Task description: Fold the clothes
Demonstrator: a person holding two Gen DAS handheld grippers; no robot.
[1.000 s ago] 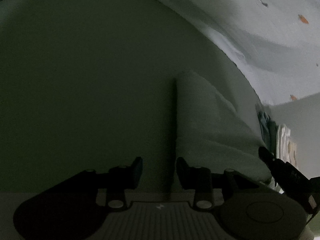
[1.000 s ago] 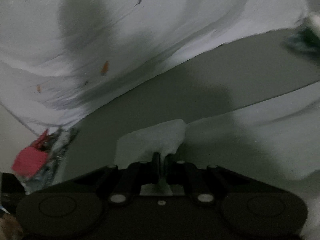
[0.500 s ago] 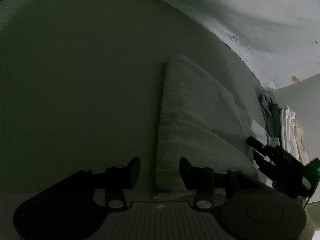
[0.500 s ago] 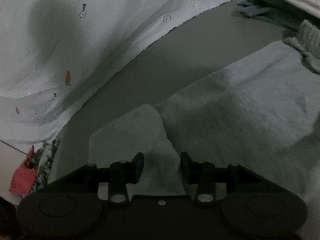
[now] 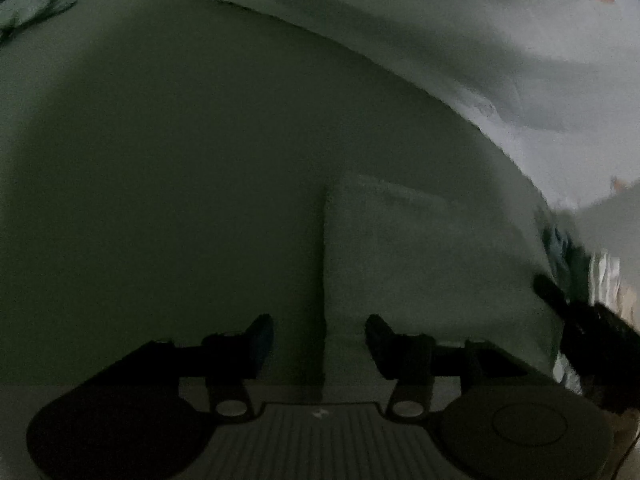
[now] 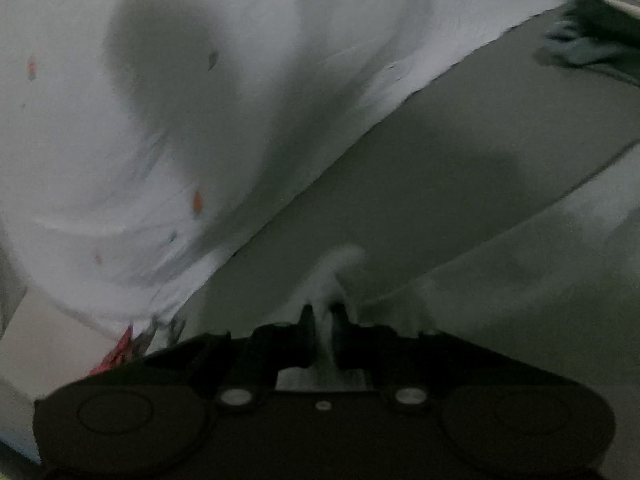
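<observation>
A pale green towel (image 5: 420, 264) lies folded on the grey-green surface (image 5: 180, 184), its straight left edge running up from my left gripper. My left gripper (image 5: 320, 332) is open, its jaws on either side of that edge at the near corner. In the right wrist view my right gripper (image 6: 322, 312) is shut on a bunched corner of the towel (image 6: 336, 268), the rest of the towel (image 6: 540, 280) spreading to the right. The right gripper also shows at the right edge of the left wrist view (image 5: 568, 308).
A white sheet with small orange carrot prints (image 6: 160, 120) covers the far side, also in the left wrist view (image 5: 500, 40). Hanging clothes (image 5: 600, 276) are at the right. A dark green garment (image 6: 592, 36) lies far right. A red item (image 6: 120, 352) sits low left.
My right gripper, open over the towel half a second ago, has closed on a towel corner. The left gripper stays open at the towel's left edge; the towel now lies squarer.
</observation>
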